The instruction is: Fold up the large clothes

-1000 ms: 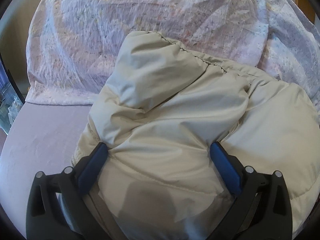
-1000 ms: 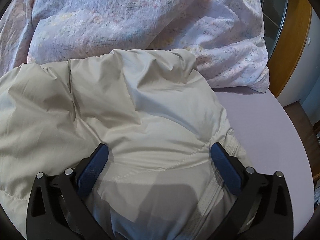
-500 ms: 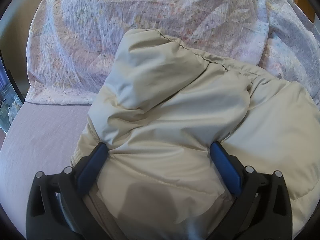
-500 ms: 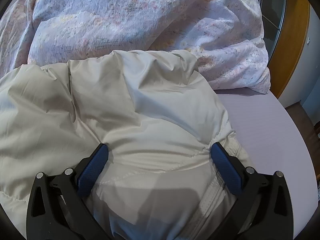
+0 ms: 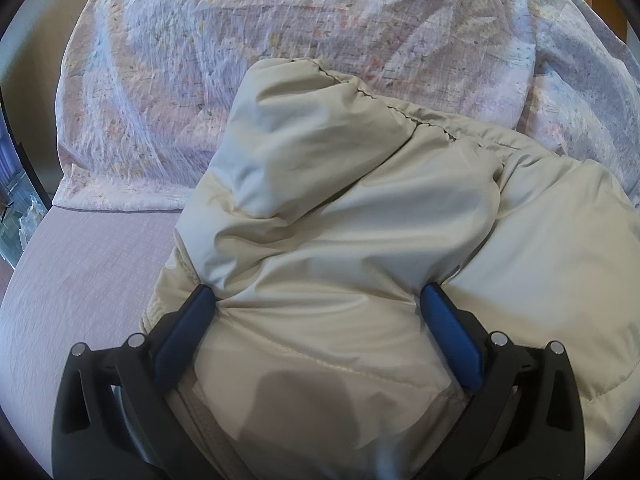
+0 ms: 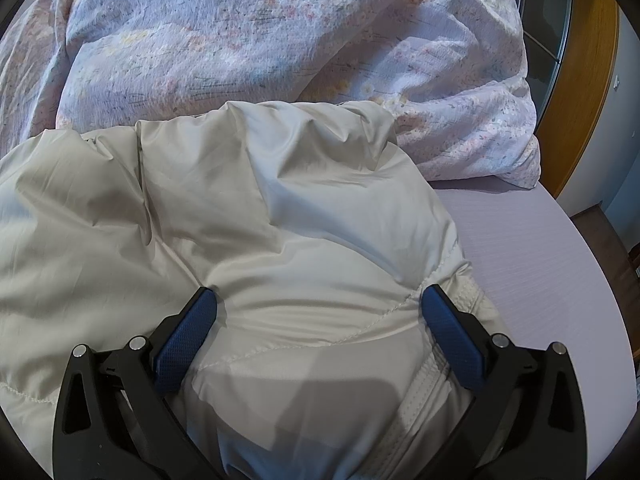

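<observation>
A beige puffy jacket (image 5: pixel 360 208) lies bunched on the bed, its far side against the floral duvet. In the left wrist view my left gripper (image 5: pixel 318 300) stands open, its blue pads (image 5: pixel 188 332) spread wide and pressed into the jacket's left end, padding bulging between them. A folded-over sleeve or hood part (image 5: pixel 304 136) rises ahead of it. In the right wrist view my right gripper (image 6: pixel 318 300) is open the same way on the jacket (image 6: pixel 260 208) at its right end, with a ribbed zipper edge (image 6: pixel 436 372) by the right finger.
A crumpled floral duvet (image 5: pixel 280 40) (image 6: pixel 240 40) fills the far side of the bed. The lilac sheet (image 5: pixel 80 280) (image 6: pixel 540 280) shows bare left and right of the jacket. A wooden door frame (image 6: pixel 588 80) stands at the right.
Almost nothing differs. The jacket's raised fold shifts very slightly in the left wrist view, and both grippers stay spread on the jacket.
</observation>
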Available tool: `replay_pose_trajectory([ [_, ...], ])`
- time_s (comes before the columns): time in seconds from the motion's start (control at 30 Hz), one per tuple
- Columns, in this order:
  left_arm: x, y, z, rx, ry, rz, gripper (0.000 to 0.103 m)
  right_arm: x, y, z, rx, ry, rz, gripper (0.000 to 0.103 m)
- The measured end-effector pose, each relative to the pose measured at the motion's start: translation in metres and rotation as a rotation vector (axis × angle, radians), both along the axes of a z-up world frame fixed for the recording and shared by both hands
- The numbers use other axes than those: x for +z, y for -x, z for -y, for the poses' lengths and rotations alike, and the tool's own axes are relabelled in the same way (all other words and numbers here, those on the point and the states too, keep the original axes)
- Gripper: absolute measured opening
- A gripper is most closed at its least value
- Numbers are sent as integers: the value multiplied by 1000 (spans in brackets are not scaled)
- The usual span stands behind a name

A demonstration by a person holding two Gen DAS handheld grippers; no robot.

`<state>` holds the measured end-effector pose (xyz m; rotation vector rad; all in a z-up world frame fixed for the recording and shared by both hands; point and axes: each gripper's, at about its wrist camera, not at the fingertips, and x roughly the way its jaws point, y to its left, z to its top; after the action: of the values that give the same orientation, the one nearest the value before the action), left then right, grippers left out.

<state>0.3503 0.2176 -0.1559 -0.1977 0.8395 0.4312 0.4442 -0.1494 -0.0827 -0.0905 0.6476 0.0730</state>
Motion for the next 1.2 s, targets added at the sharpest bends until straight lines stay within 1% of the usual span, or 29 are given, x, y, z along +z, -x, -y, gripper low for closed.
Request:
replay_pose_trajectory([
  [0.5,3,2,2,-1,-4,-11,101,0,0,0,-2,3,-6,102],
  [0.6,8,-3,2,-2,-6,-61,101,5,-6,0,-6,11,-61,102],
  [0.7,19,-6,2,8,-7,-127,101,17,-10,3,-29,12,-171,102],
  [0.73,25,-3,3,14,-5,-153,101,22,-8,5,-35,3,-200,102],
  [0.77,30,-1,4,14,0,-162,101,25,-4,8,-40,-6,-213,102],
  [0.87,48,16,3,8,34,-174,101,39,15,26,-77,-70,-247,102],
  [0.97,62,35,-1,9,65,-181,101,49,33,55,-137,-157,-286,102],
  [1.0,65,43,-3,13,79,-191,101,50,39,68,-165,-198,-311,102],
  [1.07,70,54,-8,19,101,-204,101,46,45,87,-197,-281,-361,102],
  [1.1,71,61,-9,23,113,-212,101,41,48,100,-213,-352,-400,102],
  [1.2,73,75,-15,33,149,-224,101,26,53,119,-239,-459,-469,102],
])
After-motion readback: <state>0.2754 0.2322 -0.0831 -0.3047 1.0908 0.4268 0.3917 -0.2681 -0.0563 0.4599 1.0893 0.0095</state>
